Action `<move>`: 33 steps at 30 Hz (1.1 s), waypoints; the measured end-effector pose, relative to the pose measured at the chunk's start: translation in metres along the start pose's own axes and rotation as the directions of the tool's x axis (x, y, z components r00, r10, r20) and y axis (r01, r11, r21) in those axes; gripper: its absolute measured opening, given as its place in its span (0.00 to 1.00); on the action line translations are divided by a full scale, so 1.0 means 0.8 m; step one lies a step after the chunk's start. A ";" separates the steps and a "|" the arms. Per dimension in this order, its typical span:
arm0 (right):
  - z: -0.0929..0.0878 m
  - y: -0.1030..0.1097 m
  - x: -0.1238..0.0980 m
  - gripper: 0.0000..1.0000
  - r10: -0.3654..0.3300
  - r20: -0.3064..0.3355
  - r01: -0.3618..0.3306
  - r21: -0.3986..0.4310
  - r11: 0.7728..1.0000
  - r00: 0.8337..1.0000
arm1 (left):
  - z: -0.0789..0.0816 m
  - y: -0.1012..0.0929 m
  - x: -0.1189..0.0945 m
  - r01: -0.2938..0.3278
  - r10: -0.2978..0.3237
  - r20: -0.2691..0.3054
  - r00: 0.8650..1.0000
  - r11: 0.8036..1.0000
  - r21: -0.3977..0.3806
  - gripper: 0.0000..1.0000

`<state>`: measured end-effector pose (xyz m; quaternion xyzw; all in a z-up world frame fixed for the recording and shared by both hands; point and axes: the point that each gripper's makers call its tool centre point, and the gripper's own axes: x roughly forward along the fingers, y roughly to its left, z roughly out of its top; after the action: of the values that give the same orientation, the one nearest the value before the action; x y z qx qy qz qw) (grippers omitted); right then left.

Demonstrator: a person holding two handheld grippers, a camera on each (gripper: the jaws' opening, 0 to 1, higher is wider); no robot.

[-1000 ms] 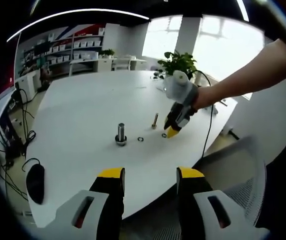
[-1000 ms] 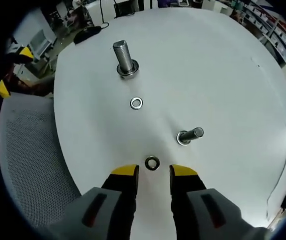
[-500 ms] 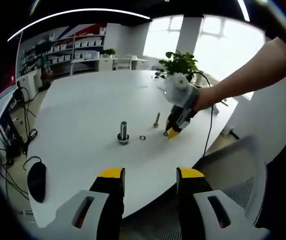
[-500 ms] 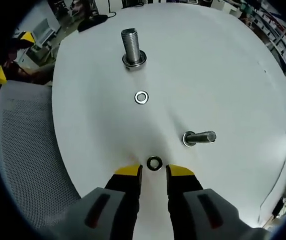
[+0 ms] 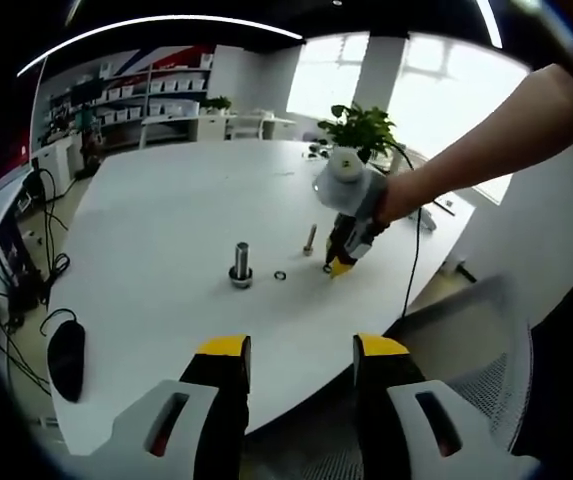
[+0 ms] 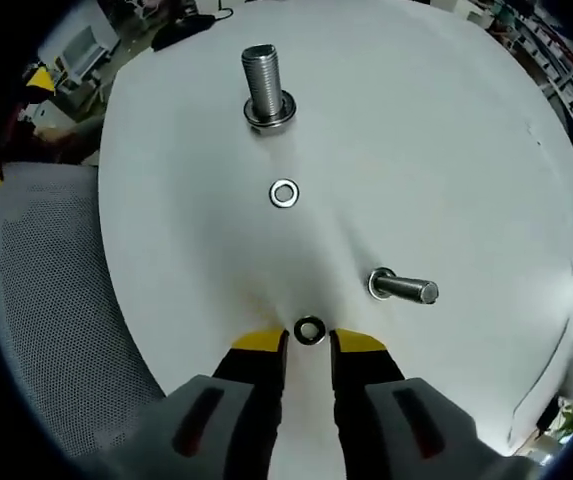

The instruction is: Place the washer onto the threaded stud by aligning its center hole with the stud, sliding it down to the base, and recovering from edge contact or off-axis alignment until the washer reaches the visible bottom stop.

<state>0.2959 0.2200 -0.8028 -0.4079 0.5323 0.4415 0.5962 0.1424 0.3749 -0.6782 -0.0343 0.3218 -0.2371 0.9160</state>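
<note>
Just ahead of the right gripper [image 6: 308, 342], between its yellow tips, a dark washer [image 6: 309, 330] lies flat on the white table [image 6: 446, 150]; the jaws stand parted around it, not clenched. Farther forward lies a second, silvery washer [image 6: 284, 193], and beyond that the large threaded stud [image 6: 264, 88] stands upright. A smaller bolt [image 6: 402, 288] stands off to the right. Nearer the table's edge, the left gripper [image 5: 294, 350] hangs released, holding nothing, a grey mesh chair [image 5: 466, 350] beside it
</note>
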 end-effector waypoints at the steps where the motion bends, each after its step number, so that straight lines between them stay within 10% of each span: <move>1: 0.000 -0.002 0.000 0.18 -0.005 -0.011 0.005 0.013 1.000 1.000 | -0.001 0.000 0.000 -0.002 0.002 -0.001 1.000 1.000 0.001 0.39; 15: -0.002 -0.003 0.000 0.15 -0.034 -0.045 0.034 -0.010 0.999 0.998 | -0.004 0.000 0.000 -0.001 0.001 0.008 1.000 1.000 -0.012 0.39; 26: -0.005 0.001 -0.001 0.03 -0.043 0.130 0.037 0.050 0.998 0.991 | -0.010 0.003 -0.006 -0.010 0.010 0.010 1.000 1.000 -0.021 0.39; 27: 0.002 -0.005 -0.001 0.03 -0.082 0.170 0.091 -0.046 0.995 0.982 | -0.010 0.003 -0.008 -0.011 0.012 0.011 1.000 1.000 -0.024 0.39; 33: -0.001 -0.004 -0.001 0.04 -0.082 0.153 0.073 0.060 0.995 0.985 | -0.011 0.010 -0.014 -0.021 0.021 0.014 1.000 0.999 -0.032 0.39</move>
<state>0.2987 0.2182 -0.8017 -0.3763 0.4799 0.4336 0.6634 0.1330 0.3877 -0.6802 -0.0474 0.3193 -0.2218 0.9201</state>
